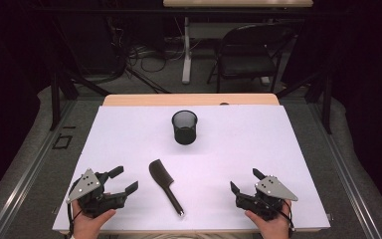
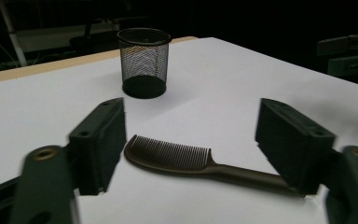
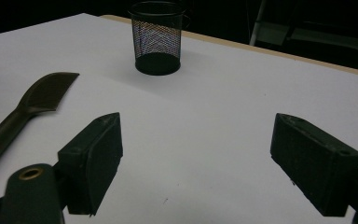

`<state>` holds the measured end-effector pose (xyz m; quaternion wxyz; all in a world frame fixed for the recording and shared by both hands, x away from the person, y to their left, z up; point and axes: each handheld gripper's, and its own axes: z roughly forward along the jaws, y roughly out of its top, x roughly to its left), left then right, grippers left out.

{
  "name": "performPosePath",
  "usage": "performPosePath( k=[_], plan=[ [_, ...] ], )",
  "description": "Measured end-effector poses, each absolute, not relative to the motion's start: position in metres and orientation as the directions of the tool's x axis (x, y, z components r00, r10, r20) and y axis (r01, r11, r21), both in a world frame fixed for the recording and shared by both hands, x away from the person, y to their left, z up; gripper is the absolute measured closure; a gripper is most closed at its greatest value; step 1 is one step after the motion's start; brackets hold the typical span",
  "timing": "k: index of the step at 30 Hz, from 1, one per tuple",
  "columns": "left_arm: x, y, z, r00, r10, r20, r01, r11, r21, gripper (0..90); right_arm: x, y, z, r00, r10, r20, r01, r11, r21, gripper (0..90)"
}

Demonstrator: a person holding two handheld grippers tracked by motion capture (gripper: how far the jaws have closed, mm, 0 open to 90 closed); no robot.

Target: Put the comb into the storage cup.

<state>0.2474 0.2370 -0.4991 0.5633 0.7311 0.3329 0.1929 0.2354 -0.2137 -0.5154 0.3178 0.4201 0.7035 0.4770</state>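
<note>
A white surface (image 1: 258, 144) covers the table in a dim room, with a chair and cables beyond its far edge. A black comb (image 1: 165, 185) lies flat near the near edge, left of centre, with a mesh cup (image 1: 184, 127) upright toward the far edge, well apart. The left gripper (image 1: 121, 179) sits just beside the comb with jaws apart and nothing between them; the right gripper (image 1: 244, 180), near the near-right corner, is likewise spread and empty. This looks like the approach to picking up the comb: next, the left jaws must straddle it. In the right gripper view the comb's handle is cut off, and the cup's inside is hard to make out.
</note>
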Motion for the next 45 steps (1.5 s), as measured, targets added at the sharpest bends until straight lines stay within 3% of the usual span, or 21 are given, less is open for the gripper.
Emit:
performPosePath(
  k=[7,13,18,24,38,45],
  plan=[
    [0.249,0.215,-0.496,0.715,0.697,-0.057,0.280,-0.211,0.937,38.8,0.236,-0.213,-0.515,-0.451,0.891,-0.044,0.287,0.191,0.939,16.7],
    [0.254,0.205,-0.497,0.690,0.708,-0.150,0.364,-0.162,0.917,49.0,0.235,-0.211,-0.516,-0.461,0.886,-0.048,0.289,0.201,0.936,16.6],
    [0.256,0.200,-0.495,0.688,0.707,-0.167,0.376,-0.150,0.914,50.7,0.235,-0.210,-0.516,-0.461,0.886,-0.049,0.287,0.201,0.937,16.6],
    [0.257,0.190,-0.491,0.693,0.698,-0.181,0.394,-0.157,0.906,58.8,0.235,-0.211,-0.516,-0.456,0.889,-0.048,0.289,0.198,0.937,16.6],
    [0.261,0.160,-0.499,0.703,0.683,-0.198,0.444,-0.204,0.872,88.6,0.235,-0.211,-0.517,-0.454,0.890,-0.048,0.294,0.200,0.935,16.6],
    [0.260,0.152,-0.508,0.708,0.680,-0.193,0.462,-0.238,0.854,90.0,0.235,-0.212,-0.516,-0.452,0.890,-0.054,0.289,0.204,0.935,16.6]
  ],
)
